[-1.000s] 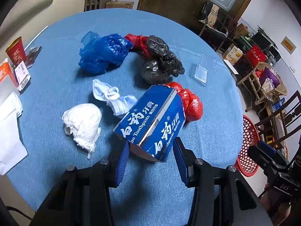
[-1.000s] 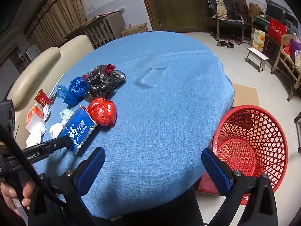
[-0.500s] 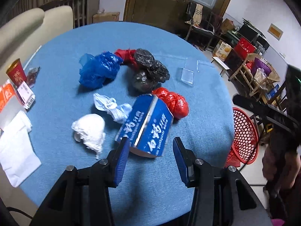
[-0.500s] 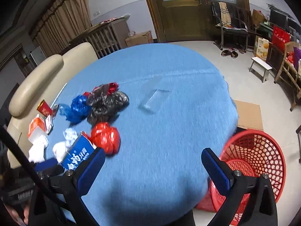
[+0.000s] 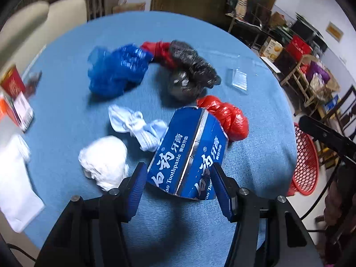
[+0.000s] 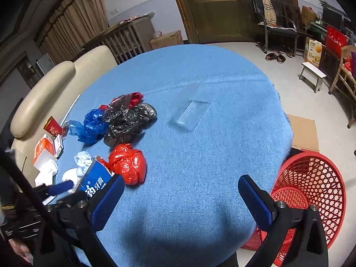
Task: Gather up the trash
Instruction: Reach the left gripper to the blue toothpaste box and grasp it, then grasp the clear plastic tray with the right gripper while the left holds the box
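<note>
Trash still covers the table (image 6: pixel 222 155) — bags (image 5: pixel 115 71), tissues (image 5: pixel 104 162), and the toothpaste box (image 5: pixel 189 155) between the left gripper's (image 5: pixel 178 182) just-widened jaws — while the basket (image 6: pixel 311 189) looks empty and the right gripper (image 6: pixel 180 202) gapes, holding nothing.

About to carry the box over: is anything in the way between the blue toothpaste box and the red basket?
Nothing visible blocks it. The blue cardboard toothpaste box sits between the left gripper's open jaws, which have just been opening. Bare blue tablecloth runs to the table edge; the red plastic mesh basket stands on the floor below it.
</note>
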A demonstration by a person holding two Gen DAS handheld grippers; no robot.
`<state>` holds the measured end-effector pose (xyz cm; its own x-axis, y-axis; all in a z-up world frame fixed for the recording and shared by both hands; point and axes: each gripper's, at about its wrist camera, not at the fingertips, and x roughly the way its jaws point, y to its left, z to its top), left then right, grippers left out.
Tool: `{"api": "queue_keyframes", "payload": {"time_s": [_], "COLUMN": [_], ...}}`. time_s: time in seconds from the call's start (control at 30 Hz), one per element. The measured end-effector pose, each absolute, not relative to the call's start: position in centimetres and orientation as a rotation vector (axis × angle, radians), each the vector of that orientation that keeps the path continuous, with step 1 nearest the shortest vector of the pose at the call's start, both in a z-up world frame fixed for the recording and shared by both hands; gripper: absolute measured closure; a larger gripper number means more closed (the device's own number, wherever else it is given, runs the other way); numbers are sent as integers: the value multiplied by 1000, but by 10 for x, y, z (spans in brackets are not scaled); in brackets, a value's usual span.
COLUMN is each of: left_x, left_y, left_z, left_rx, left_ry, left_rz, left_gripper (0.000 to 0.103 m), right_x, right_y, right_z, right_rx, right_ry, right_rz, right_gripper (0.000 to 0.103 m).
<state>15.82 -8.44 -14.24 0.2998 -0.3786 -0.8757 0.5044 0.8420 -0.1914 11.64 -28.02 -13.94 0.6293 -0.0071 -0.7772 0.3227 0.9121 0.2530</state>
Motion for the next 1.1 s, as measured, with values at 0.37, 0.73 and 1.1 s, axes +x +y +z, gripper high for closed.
{"api": "queue_keyframes", "payload": {"time_s": [0.37, 0.73, 1.1], "left_x": [137, 113, 118], "left_y": [-87, -82, -124], "left_z": [-142, -125, -133], "left_rx": [92, 100, 229], "left_ry": [1129, 1088, 1066], "left_rz": [-626, -600, -557], "left_gripper": [70, 62, 33], "right_x": [119, 116, 106], "right_y": [-275, -277, -292], "right_z": [-141, -144, -145], "right_rx": [392, 398, 429], "right_ry": [882, 881, 867], "right_rz": [-175, -182, -206], "right_gripper": [0, 0, 0]}}
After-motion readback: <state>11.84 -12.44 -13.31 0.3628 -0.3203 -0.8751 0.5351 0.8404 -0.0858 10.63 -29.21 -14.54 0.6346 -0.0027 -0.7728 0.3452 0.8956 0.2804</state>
